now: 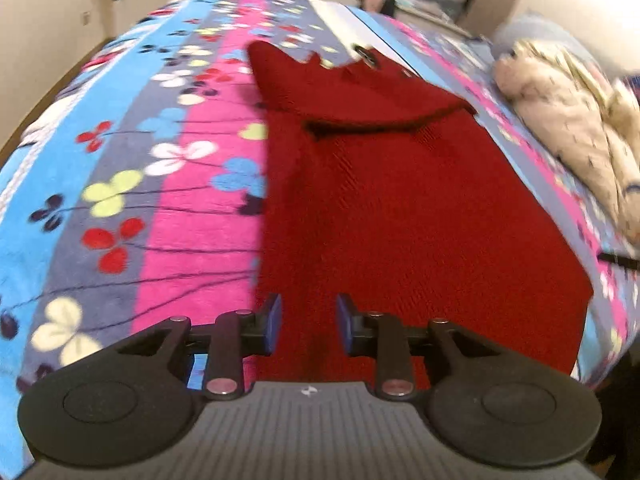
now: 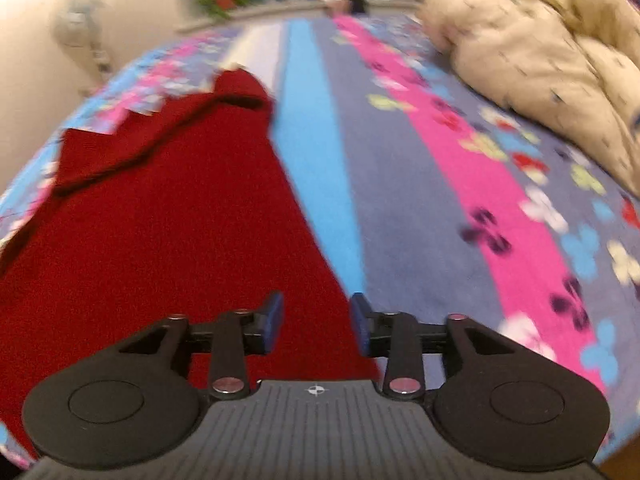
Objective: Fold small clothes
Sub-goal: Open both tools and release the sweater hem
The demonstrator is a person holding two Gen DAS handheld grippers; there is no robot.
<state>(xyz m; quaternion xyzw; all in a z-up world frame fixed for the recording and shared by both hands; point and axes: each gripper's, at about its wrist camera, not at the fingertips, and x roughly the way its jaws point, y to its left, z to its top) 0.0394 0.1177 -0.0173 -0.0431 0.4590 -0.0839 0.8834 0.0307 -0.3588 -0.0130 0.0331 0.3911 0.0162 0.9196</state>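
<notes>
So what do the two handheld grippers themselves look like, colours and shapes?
Both look alike. The left gripper and right gripper each have a grey ribbed body with a small white cross-shaped mark, two round black discs at the sides, black linkage bars with silvery pins, and jaws faced with blue pads. No cables, hands or sleeves show in either view.

Left gripper (image 1: 308, 322) and right gripper (image 2: 317, 322): both angled downward, blue-padded jaws parted with a clear gap, nothing gripped between them.

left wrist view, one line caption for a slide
Open left gripper above dark red knitted garment spread on striped floral blanket.
</notes>
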